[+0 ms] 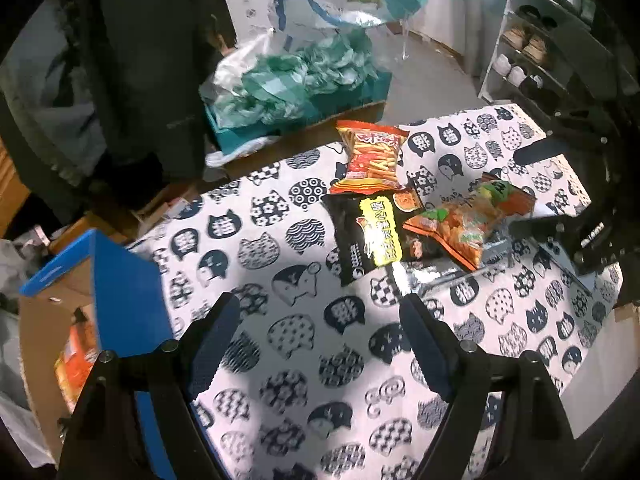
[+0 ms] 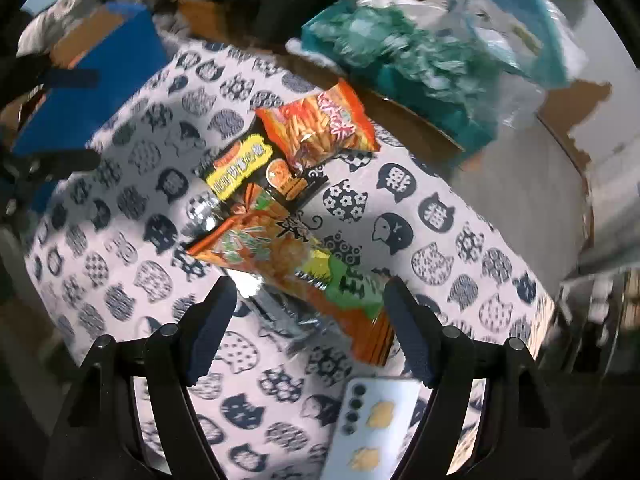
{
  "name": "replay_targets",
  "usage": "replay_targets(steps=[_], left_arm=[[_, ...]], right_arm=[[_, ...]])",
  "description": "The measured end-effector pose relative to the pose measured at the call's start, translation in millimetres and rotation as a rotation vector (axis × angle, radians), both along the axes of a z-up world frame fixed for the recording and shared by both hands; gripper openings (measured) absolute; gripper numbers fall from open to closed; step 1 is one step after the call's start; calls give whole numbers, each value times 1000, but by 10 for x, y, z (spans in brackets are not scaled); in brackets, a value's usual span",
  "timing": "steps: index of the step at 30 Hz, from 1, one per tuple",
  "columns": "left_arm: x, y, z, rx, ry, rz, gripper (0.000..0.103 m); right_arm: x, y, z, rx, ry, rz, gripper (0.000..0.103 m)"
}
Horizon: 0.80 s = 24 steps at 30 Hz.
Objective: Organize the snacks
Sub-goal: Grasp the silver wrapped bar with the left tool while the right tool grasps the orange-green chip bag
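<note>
Both tongs are standing wide and holding nothing. The left tongs (image 1: 320,344) are hanging over the table (image 1: 280,320). The right tongs (image 2: 310,324) are hanging over the snack bags (image 2: 280,200), which are lying together on the table, near a phone (image 2: 372,424).

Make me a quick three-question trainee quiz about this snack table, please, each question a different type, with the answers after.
1. True or false: the right gripper already clamps a snack bag.
2. Which packet does the black packet partly lie under? A) orange-green bag B) phone C) blue box
3. Fill in: the red stick-snack bag lies on a cloth printed with ____ heads.

Key: 1 false, both grippers open; 2 A; 3 cat.
</note>
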<state>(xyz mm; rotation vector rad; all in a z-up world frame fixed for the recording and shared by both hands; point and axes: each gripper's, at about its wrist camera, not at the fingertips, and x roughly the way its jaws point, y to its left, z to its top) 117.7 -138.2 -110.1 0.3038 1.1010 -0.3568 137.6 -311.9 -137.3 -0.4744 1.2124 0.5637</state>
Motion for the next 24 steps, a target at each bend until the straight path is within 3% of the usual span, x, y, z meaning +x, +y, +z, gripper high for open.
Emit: replay_targets(steps=[6,15,20,24], left_arm=[[113,-15,-296,-29,72,35,83],[135,-68,-485,-31,104,19,83],[128,-70,-532,-22,116,20,83],[76,-14,-584,-29,152,47,83]], right_arm=[[25,82,-247,-42,15,113,77],[182,88,-522,-25,64,104,76],[199,183,-654,-13,160,84,58],[140,257,-678,0,202,40,57]])
